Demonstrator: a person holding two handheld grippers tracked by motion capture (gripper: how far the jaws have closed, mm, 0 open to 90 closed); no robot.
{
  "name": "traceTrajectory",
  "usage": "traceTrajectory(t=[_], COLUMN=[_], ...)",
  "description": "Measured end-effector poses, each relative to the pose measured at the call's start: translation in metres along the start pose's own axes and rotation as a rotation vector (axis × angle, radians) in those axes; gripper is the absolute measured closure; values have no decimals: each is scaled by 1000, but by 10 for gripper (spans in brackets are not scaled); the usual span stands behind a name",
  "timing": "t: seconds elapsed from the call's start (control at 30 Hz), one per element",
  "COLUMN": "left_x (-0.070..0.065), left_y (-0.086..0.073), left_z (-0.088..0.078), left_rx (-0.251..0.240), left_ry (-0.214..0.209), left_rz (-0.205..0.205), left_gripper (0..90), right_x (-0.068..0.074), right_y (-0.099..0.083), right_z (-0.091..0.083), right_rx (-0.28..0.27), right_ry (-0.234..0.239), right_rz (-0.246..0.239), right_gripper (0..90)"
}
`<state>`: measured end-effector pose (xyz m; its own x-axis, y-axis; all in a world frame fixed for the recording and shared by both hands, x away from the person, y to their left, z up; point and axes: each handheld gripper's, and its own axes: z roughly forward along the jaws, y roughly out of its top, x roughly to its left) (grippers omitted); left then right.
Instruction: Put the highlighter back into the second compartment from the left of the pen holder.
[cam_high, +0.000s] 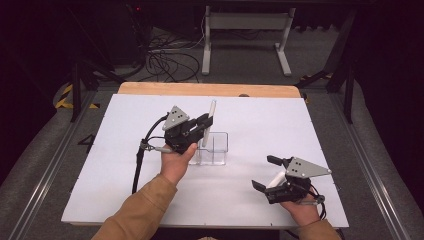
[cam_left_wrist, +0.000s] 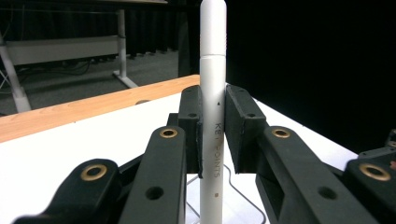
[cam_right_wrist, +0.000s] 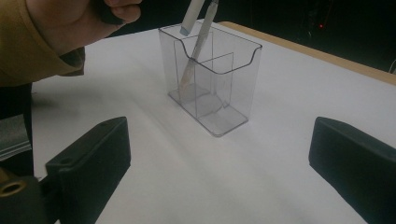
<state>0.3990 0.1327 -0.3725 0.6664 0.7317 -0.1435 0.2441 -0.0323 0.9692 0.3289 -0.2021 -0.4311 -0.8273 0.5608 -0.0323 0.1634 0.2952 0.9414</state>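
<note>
While my left gripper (cam_high: 204, 123) is clamped on the white pen (cam_left_wrist: 212, 93), the pen's lower end sits down inside the clear holder (cam_high: 215, 147), in the compartment nearer my left hand (cam_high: 175, 162) as far as I can judge. In the right gripper view the pen leans across that compartment, with its tip near the floor of the box.

My worry is the holder itself. It looks light, it stands free on the white table (cam_high: 125, 150), and nothing pins it down (my right gripper (cam_high: 264, 172) rests well apart from it, jaws wide and empty). If I push the pen sideways or drag it against the inner divider, the box could tip or slide across the table.

A second risk is the release. The pen stands nearly upright in my jaws, yet it will lean once I let go; if the tip is not yet resting on the bottom, it may drop, rattle, and knock the holder askew.

Pulling my jaws away carelessly could also catch the pen's upper end and lever it back out over the rim.
</note>
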Motion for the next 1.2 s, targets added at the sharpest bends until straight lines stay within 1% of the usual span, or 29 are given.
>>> traceTrajectory(t=[0.2,0.3,0.33,0.37,0.4,0.43,0.47,0.57,0.7,0.8,1.0,1.03,1.1,1.2], left_x=[1,1,1,0,0,0,-1,-2,-2,0,2,3,2,2], left_y=[-2,-3,-4,-4,-5,-6,-6,-6,-5,-5,-3,-2,-2,-2], left_z=[3,4,5,7,8,8,7,3,-6,-13,-28,-30,-35,-45], left_rx=[14,21,19,19,19,28,30,38,53,54,46,44,42,51], left_ry=[5,4,3,10,9,7,4,6,7,14,14,17,18,28], left_rz=[-2,14,21,39,52,62,62,82,110,120,121,129,131,147], left_gripper=[773,773,760,686,561,476,459,337,257,230,204,203,196,187], right_x=[0,0,0,0,0,0,0,-1,-1,-1,-2,-2,-2,-2], right_y=[0,0,0,0,0,0,0,0,1,1,4,4,5,7], right_z=[0,0,-1,-1,-1,-1,-1,-1,-2,-4,-9,-9,-10,-11], right_rx=[0,-1,-2,-2,-1,0,-1,-2,-8,-23,-49,-50,-50,-43], right_ry=[0,1,1,1,1,0,-1,-2,-8,-19,-38,-39,-45,-52], right_rz=[2,-1,-1,0,0,0,1,-1,2,1,1,3,5,8], right_gripper=[61,61,61,61,61,61,61,61,61,61,58,57,56,45])
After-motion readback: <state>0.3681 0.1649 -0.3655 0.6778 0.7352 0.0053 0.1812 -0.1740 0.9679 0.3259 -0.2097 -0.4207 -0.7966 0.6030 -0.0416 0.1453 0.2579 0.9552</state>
